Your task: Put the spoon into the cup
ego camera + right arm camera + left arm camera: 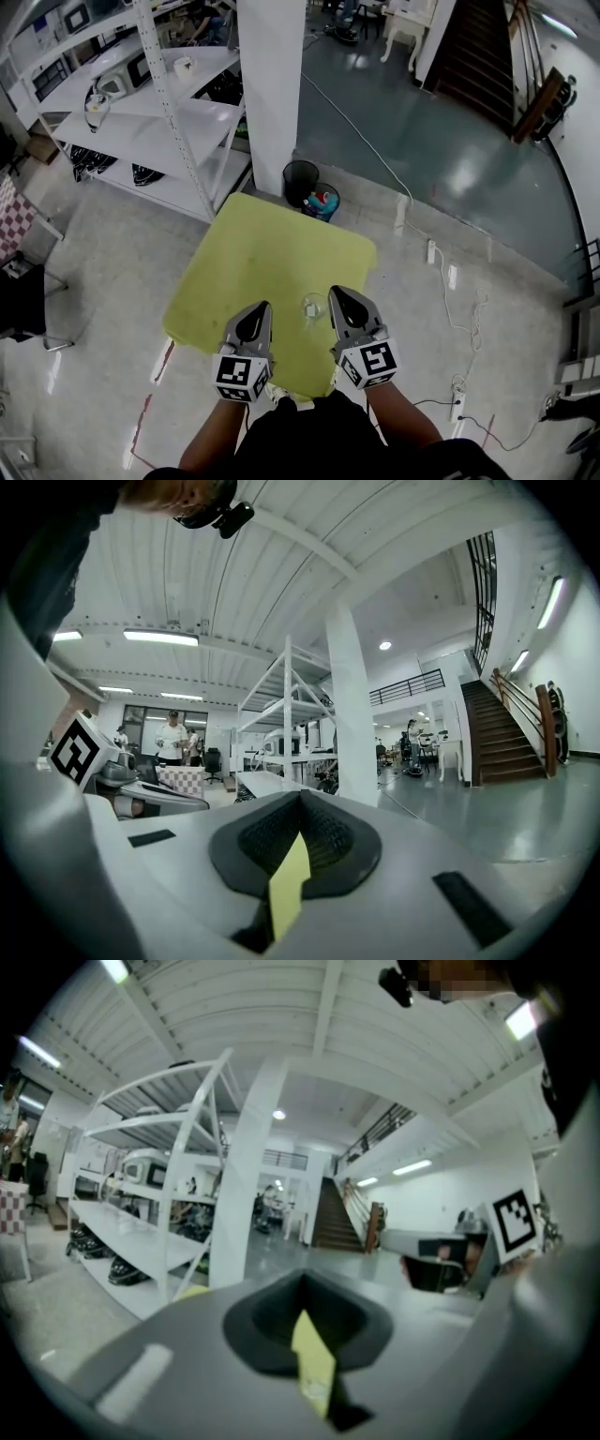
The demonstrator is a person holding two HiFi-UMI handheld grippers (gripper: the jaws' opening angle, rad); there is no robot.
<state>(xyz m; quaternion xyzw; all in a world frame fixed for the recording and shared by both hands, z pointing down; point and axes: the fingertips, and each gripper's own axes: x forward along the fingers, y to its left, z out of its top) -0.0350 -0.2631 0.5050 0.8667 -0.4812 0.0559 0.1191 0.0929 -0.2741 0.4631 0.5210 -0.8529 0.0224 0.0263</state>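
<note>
Between both claws, on the yellow table (253, 253), a clear glass cup (312, 307) is standing, nearer the right gripper (345, 302) than the left gripper (256, 319). Both are holding their jaws pressed together, empty. No spoon is showing.

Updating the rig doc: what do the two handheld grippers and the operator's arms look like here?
The left gripper and right gripper are grey, tapering shells with dark pads lining the jaws, ribbed on the right one. Each carries a white cube with black square markers: left cube, right cube. No cables show. The person wears a black top; the forearms are uncovered.
</note>
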